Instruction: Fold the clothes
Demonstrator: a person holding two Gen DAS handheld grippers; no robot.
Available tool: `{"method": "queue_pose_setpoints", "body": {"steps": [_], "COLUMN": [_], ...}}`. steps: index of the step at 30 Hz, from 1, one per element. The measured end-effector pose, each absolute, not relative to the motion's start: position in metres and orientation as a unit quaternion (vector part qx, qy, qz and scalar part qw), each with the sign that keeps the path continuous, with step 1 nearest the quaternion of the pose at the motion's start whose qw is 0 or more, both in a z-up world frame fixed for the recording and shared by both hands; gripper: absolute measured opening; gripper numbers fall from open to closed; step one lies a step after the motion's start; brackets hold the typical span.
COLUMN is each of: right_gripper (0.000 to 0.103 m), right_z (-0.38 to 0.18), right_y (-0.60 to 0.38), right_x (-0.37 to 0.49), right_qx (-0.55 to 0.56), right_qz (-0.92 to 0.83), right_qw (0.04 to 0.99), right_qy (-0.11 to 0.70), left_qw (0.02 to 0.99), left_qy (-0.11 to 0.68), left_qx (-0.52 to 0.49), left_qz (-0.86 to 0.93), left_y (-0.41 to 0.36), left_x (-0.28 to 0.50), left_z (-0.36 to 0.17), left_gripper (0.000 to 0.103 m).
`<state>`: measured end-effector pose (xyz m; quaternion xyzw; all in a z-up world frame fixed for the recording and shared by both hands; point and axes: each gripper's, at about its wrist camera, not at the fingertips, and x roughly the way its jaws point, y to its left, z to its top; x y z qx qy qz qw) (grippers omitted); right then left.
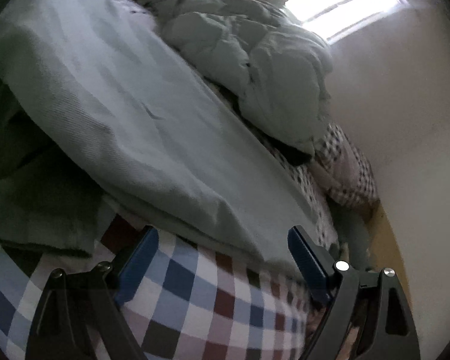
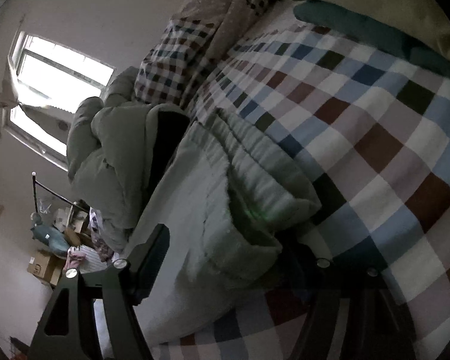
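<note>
While no writing reads — left claw (image 1: 222,258) released | right claw (image 2: 240,258) released, astride pale-green garment (image 2: 213,198).

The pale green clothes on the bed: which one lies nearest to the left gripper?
The flat pale green cloth garment; its hem lies just before the left gripper. The puffy quilted jacket lies crumpled farther back.

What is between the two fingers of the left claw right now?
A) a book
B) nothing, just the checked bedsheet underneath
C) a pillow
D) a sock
B: the left claw stands wide open over the checked bedsheet, with the pale green garment lying just beyond its tips and nothing pinched between its fingers.
</note>
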<state>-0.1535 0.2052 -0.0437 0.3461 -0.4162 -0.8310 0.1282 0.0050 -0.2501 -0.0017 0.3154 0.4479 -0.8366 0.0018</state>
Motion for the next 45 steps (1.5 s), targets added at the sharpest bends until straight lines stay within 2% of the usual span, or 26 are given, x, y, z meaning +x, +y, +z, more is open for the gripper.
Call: {"method": "queue_pose_setpoints", "body": {"steps": [8, 18, 29, 31, 32, 33, 35, 39, 40, 41, 43, 45], "right_gripper": [0.079, 0.081, 0.08, 0.076, 0.067, 0.052, 0.035, 0.021, 0.02, 0.019, 0.018, 0.017], "right_z": [-0.042, -0.038, -0.037, -0.037, -0.037, -0.038, -0.04, -0.033, -0.03, -0.025, -0.015, -0.005], "right_y": [0.202, 0.197, 0.195, 0.195, 0.196, 0.197, 0.2, 0.198, 0.196, 0.195, 0.192, 0.189], "right_x": [-0.157, -0.16, -0.162, -0.161, -0.161, -0.16, -0.16, -0.159, -0.158, -0.157, -0.155, -0.153], "right_qx": [0.351, 0.367, 0.375, 0.374, 0.375, 0.375, 0.377, 0.37, 0.366, 0.362, 0.353, 0.344], "right_qz": [-0.832, -0.838, -0.842, -0.843, -0.843, -0.842, -0.84, -0.845, -0.849, -0.854, -0.864, -0.874], "right_qw": [0.128, 0.122, 0.12, 0.117, 0.114, 0.109, 0.1, 0.113, 0.115, 0.117, 0.12, 0.123], "right_qy": [-0.41, -0.385, -0.369, -0.369, -0.369, -0.371, -0.376, -0.369, -0.363, -0.355, -0.339, -0.322], "left_qw": [0.071, 0.062, 0.063, 0.064, 0.063, 0.062, 0.067, 0.085, 0.09, 0.092, 0.093, 0.092], "left_qy": [0.458, 0.534, 0.536, 0.509, 0.501, 0.493, 0.501, 0.51, 0.509, 0.513, 0.524, 0.529], "left_qx": [0.323, 0.353, 0.341, 0.337, 0.334, 0.331, 0.332, 0.338, 0.342, 0.345, 0.35, 0.351], "left_qz": [-0.825, -0.766, -0.77, -0.789, -0.796, -0.802, -0.796, -0.787, -0.785, -0.781, -0.771, -0.767], "left_y": [-0.279, -0.307, -0.31, -0.306, -0.306, -0.305, -0.308, -0.313, -0.314, -0.316, -0.319, -0.32], "left_x": [0.002, 0.0, -0.009, -0.013, -0.015, -0.016, -0.016, -0.012, -0.012, -0.011, -0.009, -0.007], "left_z": [-0.004, -0.014, -0.013, -0.004, -0.002, -0.001, -0.007, -0.014, -0.016, -0.019, -0.027, -0.03], "left_gripper": [0.091, 0.091, 0.091, 0.091, 0.091, 0.091, 0.089, 0.073, 0.062, 0.04, 0.017, 0.014]}}
